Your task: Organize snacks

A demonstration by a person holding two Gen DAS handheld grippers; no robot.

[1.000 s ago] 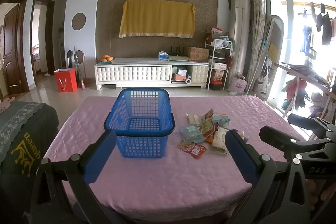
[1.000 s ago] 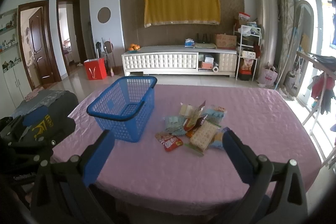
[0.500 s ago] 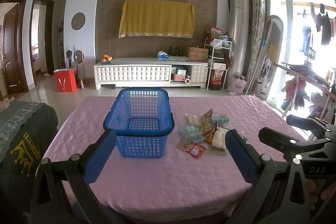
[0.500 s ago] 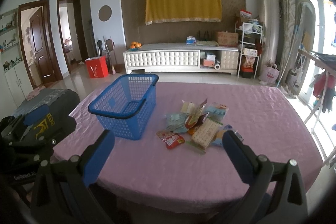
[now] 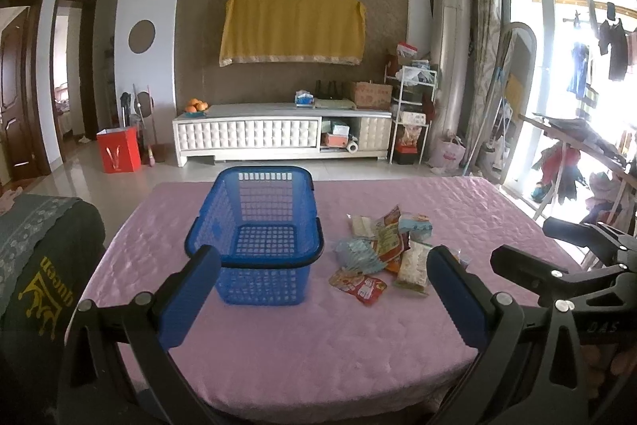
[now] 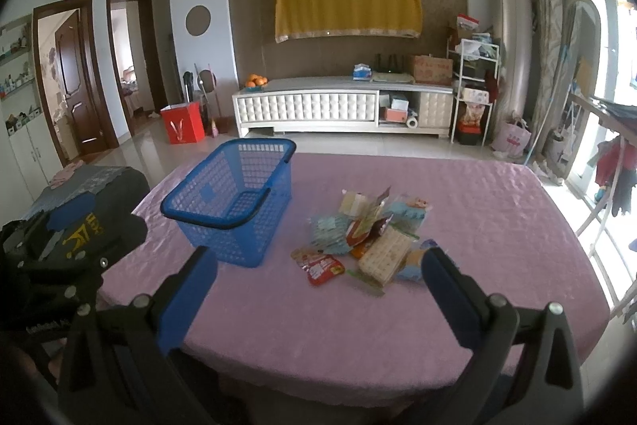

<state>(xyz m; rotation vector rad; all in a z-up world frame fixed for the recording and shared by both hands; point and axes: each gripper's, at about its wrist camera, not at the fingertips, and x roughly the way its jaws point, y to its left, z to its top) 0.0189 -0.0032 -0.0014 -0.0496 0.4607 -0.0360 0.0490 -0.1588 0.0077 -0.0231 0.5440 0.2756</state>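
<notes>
Blue plastic mesh forms the basket (image 5: 258,226), which is seen left of centre in the left wrist view, standing empty on the pink quilted worktop (image 5: 278,345) with its long axis running away from the camera and its handle folded along the near rim. Just right of it, close but apart, the snack packets (image 5: 382,249) are heaped in a loose pile at centre frame; a red packet (image 5: 358,285) lies at the near left edge of the heap, and a pale speckled packet (image 5: 414,261) beside it.

Both pairs of tongs are held back at the near edge of the worktop, spread wide, with nothing gripped. The left tongs (image 5: 322,289) are lined up with the gap between basket and pile. In the right wrist view the basket (image 6: 235,198) is found at left of centre and the snack packets (image 6: 366,234) at centre, directly ahead of the right tongs (image 6: 318,293), with the red packet (image 6: 318,265) nearest.

The right hand is judged nearer to the pile, so the first pick would be expected from that side, reaching forward and then carrying leftward to the basket.
</notes>
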